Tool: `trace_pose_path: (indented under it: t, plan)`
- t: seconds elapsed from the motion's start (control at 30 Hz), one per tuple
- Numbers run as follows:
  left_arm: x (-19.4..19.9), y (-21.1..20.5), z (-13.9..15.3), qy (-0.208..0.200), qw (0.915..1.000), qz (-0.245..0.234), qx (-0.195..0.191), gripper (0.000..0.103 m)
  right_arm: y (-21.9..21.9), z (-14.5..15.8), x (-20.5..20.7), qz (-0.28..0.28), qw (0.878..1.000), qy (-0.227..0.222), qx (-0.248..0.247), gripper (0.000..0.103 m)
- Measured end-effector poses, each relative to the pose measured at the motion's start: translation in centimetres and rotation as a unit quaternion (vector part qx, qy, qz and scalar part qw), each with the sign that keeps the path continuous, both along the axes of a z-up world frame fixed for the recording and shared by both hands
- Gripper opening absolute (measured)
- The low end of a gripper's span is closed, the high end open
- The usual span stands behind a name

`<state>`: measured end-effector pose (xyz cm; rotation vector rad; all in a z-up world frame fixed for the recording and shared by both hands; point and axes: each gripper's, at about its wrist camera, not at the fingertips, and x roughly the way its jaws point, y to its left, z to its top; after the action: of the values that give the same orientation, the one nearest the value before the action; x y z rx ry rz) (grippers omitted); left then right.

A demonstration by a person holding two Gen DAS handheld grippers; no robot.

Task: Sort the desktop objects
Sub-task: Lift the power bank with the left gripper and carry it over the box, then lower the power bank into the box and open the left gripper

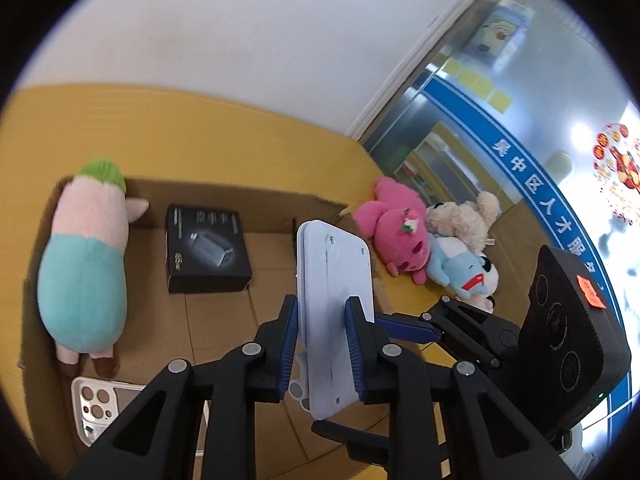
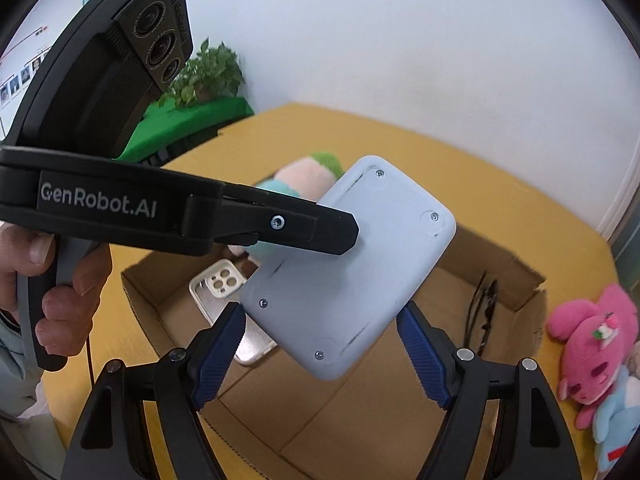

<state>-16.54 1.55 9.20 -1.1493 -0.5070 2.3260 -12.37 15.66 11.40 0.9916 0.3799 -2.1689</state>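
Note:
My left gripper [image 1: 322, 312] is shut on a flat light-grey device [image 1: 335, 280] and holds it above an open cardboard box [image 1: 224, 320]. The same grey device [image 2: 352, 276] shows in the right wrist view, with the left gripper's finger [image 2: 320, 232] across it. My right gripper [image 2: 320, 316] is open, its blue pads on either side of the device's lower end without touching it. Inside the box lie a pink-and-teal plush [image 1: 86, 268], a black carton [image 1: 206, 248] and a phone case [image 1: 100, 404].
A pink plush [image 1: 396, 232], a beige plush [image 1: 460, 216] and a blue-white plush [image 1: 464, 268] lie on the yellow table [image 1: 240, 136] right of the box. A wall stands behind. A potted plant [image 2: 208, 76] on a green stand sits beyond the table.

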Motion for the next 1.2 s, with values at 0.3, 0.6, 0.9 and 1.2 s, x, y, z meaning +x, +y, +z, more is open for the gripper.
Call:
trace_pose_path:
  t: [0.3, 0.6, 0.9, 1.2]
  plan:
    - [-3.3, -0.8, -8.0, -0.105, 0.9943, 0.019, -0.001, 0.022, -1.3, -8.7, -5.6, 0.021, 0.989, -0.141, 0.036, 0.077]
    - [-4.7, -0.6, -11.9, -0.173, 0.9835, 0.032, -0.043, 0.022, -2.9, -13.8, -6.3, 0.016, 0.974, -0.211, 0.079, 0.076]
    - [-2.6, -1.4, -8.2, -0.123, 0.987, 0.059, -0.086, 0.024, -1.4, -11.2, -5.1, -0.034, 0.981, -0.168, 0.092, 0.078]
    - [10.8, -0.7, 1.6, 0.168, 0.9482, 0.135, -0.233, 0.082, 4.1, -3.6, 3.6, -0.168, 0.985, -0.005, -0.027, 0.103]
